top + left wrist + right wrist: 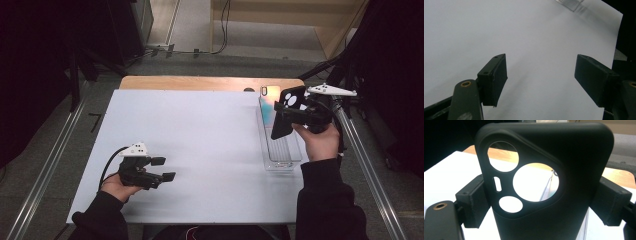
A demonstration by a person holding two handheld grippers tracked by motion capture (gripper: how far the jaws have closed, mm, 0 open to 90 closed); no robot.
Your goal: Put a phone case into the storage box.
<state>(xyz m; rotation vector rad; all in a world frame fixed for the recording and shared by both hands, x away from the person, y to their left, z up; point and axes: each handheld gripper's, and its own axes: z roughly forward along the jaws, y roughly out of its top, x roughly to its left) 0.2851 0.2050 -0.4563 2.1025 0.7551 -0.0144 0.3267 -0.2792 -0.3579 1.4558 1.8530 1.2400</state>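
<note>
My right gripper (289,114) is shut on a black phone case (286,111) and holds it upright above the clear plastic tray (281,156) at the table's right. In the right gripper view the phone case (554,182) stands between the two pads (471,200), its round camera cut-outs facing me. A phone with a blue and peach back (267,103) stands in the far end of the tray. My left gripper (165,169) rests low at the table's front left, open with nothing between its pads (495,77), above the bare white table (499,30).
The white table sheet (200,145) lies on a wooden top whose far edge shows. Metal rails run along both sides of the table. A corner of the clear tray (570,3) shows at the top of the left gripper view.
</note>
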